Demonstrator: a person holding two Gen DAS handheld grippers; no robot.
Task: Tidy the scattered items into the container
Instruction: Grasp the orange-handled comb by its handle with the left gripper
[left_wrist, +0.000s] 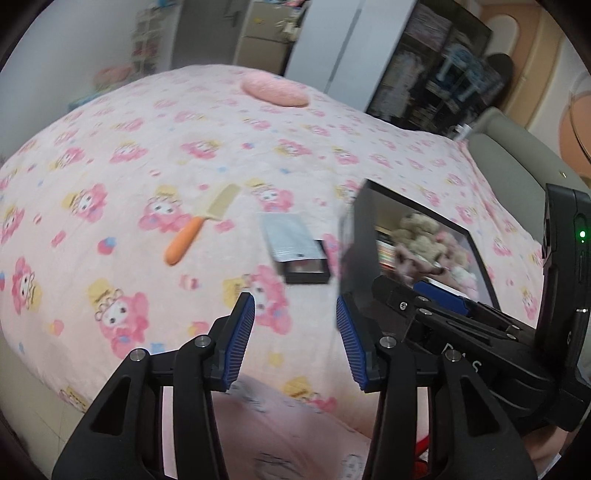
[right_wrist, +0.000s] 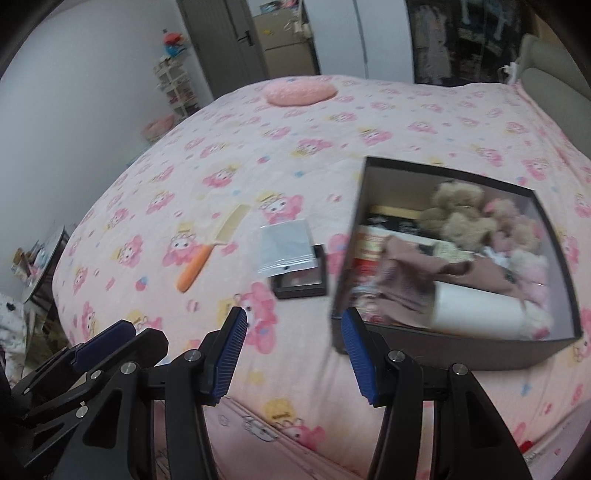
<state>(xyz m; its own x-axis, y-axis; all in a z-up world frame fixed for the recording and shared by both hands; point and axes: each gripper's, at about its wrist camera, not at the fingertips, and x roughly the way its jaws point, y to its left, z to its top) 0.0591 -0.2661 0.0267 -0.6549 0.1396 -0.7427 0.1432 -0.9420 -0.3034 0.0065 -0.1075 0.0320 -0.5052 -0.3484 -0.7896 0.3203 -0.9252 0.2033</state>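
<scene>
Now both grippers hang over the near edge of the bed (right_wrist: 369, 122), its pink cover printed all over with cartoon characters. Left gripper (left_wrist: 295, 332): fingers spread wide, nothing between the blue ribbed pads. Right gripper (right_wrist: 293, 338): the same, fingers apart and empty.

Landmark is the dark open box (right_wrist: 450, 347), sitting on the cover. Inside it: plush teddy bears (right_wrist: 461, 218), a brownish-pink cloth (right_wrist: 406, 273), a white cylinder (right_wrist: 480, 308) at the near wall, and some printed packaging along the left wall, its writing too blurred to read.

Just left of the box lies a small black tray-like case (right_wrist: 301, 282) with a clear zip bag (right_wrist: 286, 249) overlapping its far end. Further left of the box, well apart from the case, is a comb with an orange handle (right_wrist: 207, 254), lying flat and angled. Far beyond the box, near the far edge of the bed, sits a round pink cushion (right_wrist: 301, 92).

In the left wrist view the right gripper's body shows partial white letters, unreadable.
</scene>
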